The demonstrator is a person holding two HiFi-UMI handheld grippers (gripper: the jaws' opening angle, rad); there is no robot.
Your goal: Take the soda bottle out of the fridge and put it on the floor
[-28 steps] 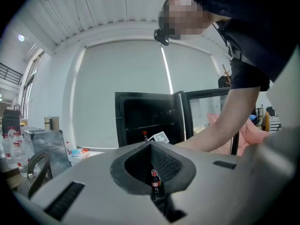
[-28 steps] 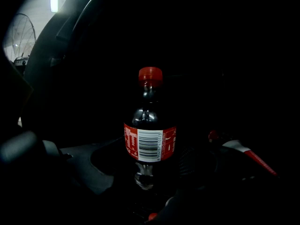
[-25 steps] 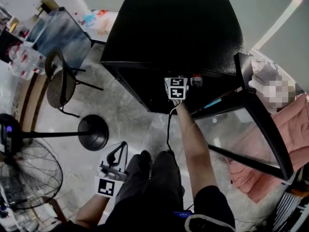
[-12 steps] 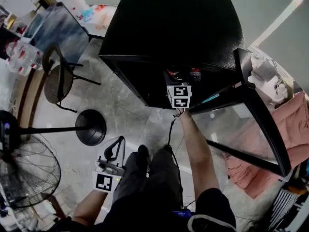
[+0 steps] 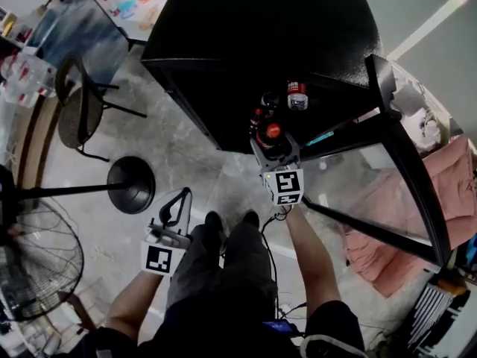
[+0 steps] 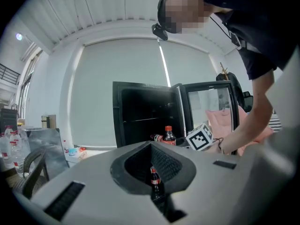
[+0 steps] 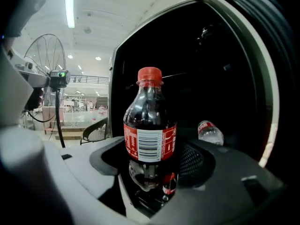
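Observation:
A soda bottle (image 5: 273, 132) with dark drink, a red cap and a red label stands upright between the jaws of my right gripper (image 5: 268, 142). That gripper is shut on the soda bottle (image 7: 150, 130), just outside the front of the black fridge (image 5: 246, 51), whose glass door (image 5: 373, 177) stands open to the right. In the left gripper view the soda bottle (image 6: 169, 136) shows in front of the fridge (image 6: 140, 116). My left gripper (image 5: 182, 200) hangs low by the person's left knee, jaws together with nothing between them.
Another bottle (image 5: 297, 95) with a red label lies inside the fridge. A fan's round base (image 5: 130, 185) and a chair (image 5: 78, 110) stand on the marble floor (image 5: 186, 162) at left. A pink cloth (image 5: 447, 222) lies behind the door.
My right gripper has drawn back out of the fridge toward the person, bringing the soda bottle with it. The left gripper has sunk a little.

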